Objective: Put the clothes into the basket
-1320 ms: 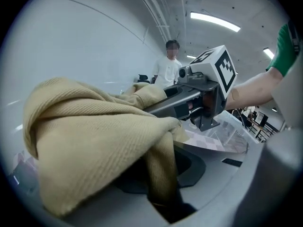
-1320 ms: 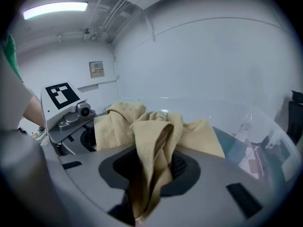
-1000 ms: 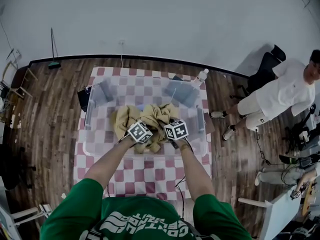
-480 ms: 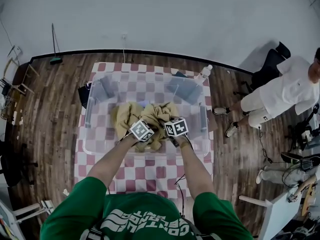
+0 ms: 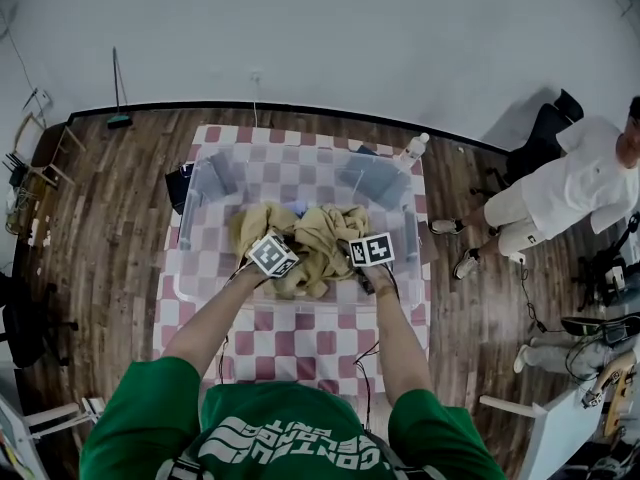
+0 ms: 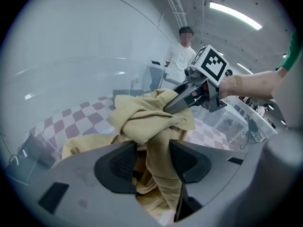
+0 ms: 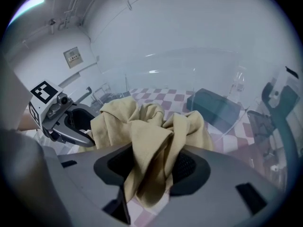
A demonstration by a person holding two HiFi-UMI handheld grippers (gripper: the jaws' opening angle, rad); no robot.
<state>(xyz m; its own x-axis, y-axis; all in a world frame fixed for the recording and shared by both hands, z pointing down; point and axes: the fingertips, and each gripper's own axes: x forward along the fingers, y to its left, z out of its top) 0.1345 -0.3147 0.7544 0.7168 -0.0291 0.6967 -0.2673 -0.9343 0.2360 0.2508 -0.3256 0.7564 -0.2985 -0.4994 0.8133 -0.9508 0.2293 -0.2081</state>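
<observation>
A crumpled tan garment (image 5: 312,240) lies inside the clear plastic basket (image 5: 196,200) on the checkered table. Both grippers reach into the basket from the near side. My left gripper (image 6: 154,152) has just been opening. A fold of the garment (image 6: 142,119) hangs between its jaws, with a gap showing beside the left pad (image 6: 124,162). My right gripper (image 7: 151,162) has also just been opening, and a loose fold of the cloth (image 7: 151,136) drapes between its pads. In the head view the left gripper (image 5: 285,260) and right gripper (image 5: 352,258) sit at the garment's near edge.
The checkered table (image 5: 300,338) stands on a wood floor. A plastic bottle (image 5: 408,150) is at the table's far right corner and a dark object (image 5: 180,183) at its left edge. A person in white (image 5: 560,188) sits to the right. A broom (image 5: 118,118) leans on the wall.
The two marker cubes have drawn apart, the right one moving right and the left one slightly left. The garment stays in the basket.
</observation>
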